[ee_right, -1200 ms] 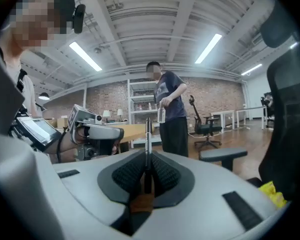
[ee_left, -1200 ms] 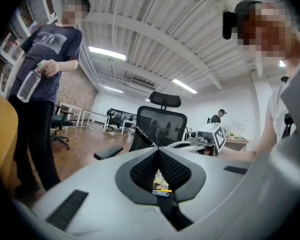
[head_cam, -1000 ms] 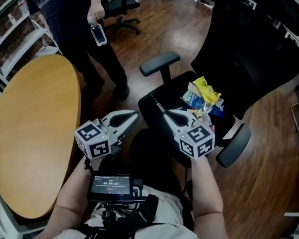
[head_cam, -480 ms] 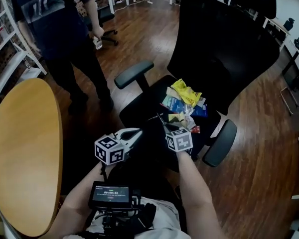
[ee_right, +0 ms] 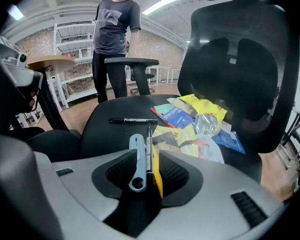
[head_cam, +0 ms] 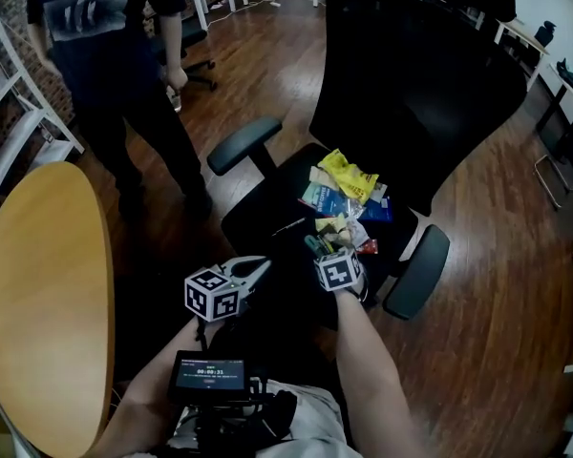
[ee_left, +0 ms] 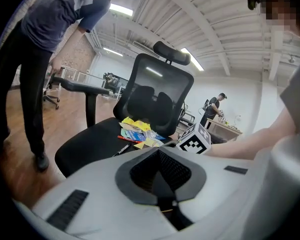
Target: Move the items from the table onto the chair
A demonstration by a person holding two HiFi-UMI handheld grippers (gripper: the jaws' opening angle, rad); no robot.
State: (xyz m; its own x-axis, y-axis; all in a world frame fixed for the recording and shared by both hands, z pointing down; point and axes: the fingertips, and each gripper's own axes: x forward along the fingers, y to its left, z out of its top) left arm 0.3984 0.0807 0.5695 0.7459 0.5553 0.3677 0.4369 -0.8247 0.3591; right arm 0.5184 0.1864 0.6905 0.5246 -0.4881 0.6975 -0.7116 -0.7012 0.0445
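The right gripper (ee_right: 147, 148) points down at the front of the office chair (ee_right: 102, 134). Its jaws have just been opening and now stand a little apart. Between them lie a slim grey tool (ee_right: 135, 165) with a ring end, a thin pen (ee_right: 148, 151) and a yellow strip (ee_right: 157, 174), and the pads do not appear to press on them. Just beyond, on the black seat, a black marker (ee_right: 132, 120) lies crosswise. Near the backrest a yellow snack packet (ee_right: 206, 107), a blue packet (ee_right: 177, 117) and a clear wrapper (ee_right: 208, 124) sit heaped together. The left gripper (ee_left: 160, 151) hangs beside the right one near the seat's front edge, its jaws closed together with nothing between them. The wooden table (head_cam: 38, 284) stands at the left, and a person (head_cam: 115, 55) stands beyond it.
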